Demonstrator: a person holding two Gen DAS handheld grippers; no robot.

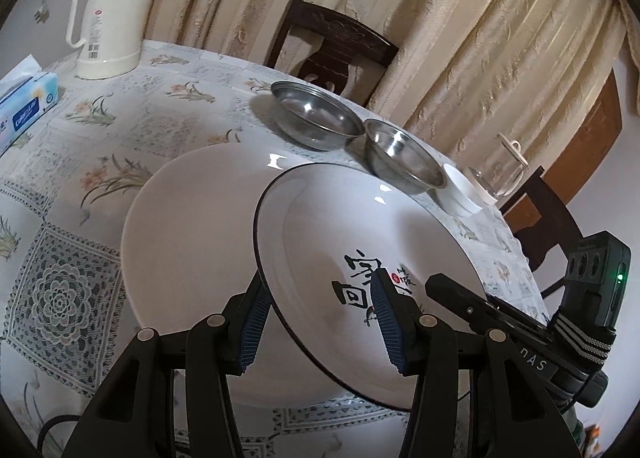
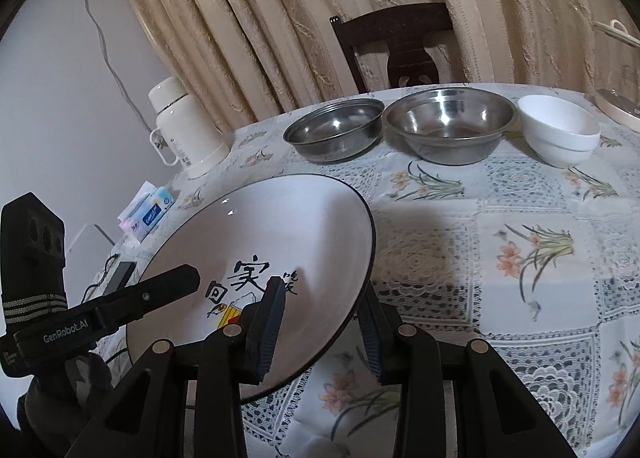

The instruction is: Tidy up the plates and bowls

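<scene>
Holding: left wrist view, left gripper (image 1: 320, 322) fingers grasping the tilted black-rimmed printed white plate (image 1: 360, 258) above the plain white plate (image 1: 188, 225) on the table (image 1: 60, 217). Right wrist view, right gripper (image 2: 320, 332) grasps the same plate's opposite rim; two steel bowls (image 2: 334, 133) and white bowls (image 2: 560, 133) stand far, unstacked. Judged early.

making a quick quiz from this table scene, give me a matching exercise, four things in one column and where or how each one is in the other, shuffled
Things:
1. black-rimmed plate
2. plain white plate
3. small white bowl
4. thermos jug

States:
A. lies flat on the tablecloth
B. stands upright near the table's far edge, beside the tissue pack
C. tilted, held between gripper fingers
D. at the end of the row, next to the steel bowls

Pairs: 1-C, 2-A, 3-D, 4-B
</scene>
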